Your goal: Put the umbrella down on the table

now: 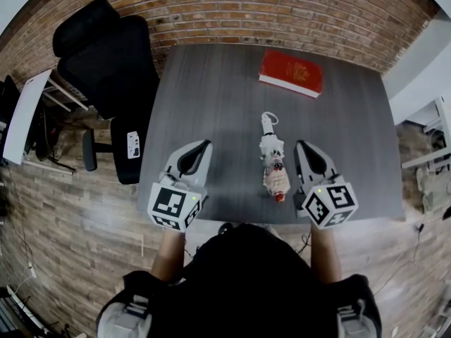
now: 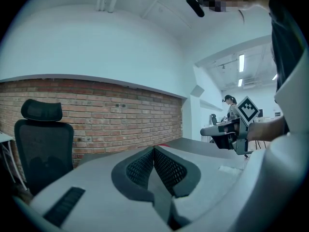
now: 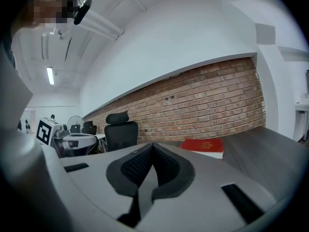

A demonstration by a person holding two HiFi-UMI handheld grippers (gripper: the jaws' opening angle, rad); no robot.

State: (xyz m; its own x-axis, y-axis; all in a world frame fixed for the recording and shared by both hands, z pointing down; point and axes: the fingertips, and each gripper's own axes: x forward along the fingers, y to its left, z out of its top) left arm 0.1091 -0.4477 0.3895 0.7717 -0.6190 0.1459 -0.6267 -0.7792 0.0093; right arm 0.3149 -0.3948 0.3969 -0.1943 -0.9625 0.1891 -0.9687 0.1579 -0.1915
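Jaws are pressed together, with nothing between them, on both the left gripper [image 1: 203,148] and the right gripper [image 1: 301,148], held over the near edge of the desk [image 1: 211,90]. Between the two pairs of jaws, just beside the right pair, the folded umbrella [image 1: 273,164] lies flat on the desk. Farther out beyond the right jaws lies a red book [image 1: 292,72], and past the left jaws stands a black office chair [image 1: 106,48].

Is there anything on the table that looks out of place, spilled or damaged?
Nothing stands out. The folded umbrella lies flat on the table between the left gripper and the right gripper, both shut and empty. The red book lies closed near the far edge.
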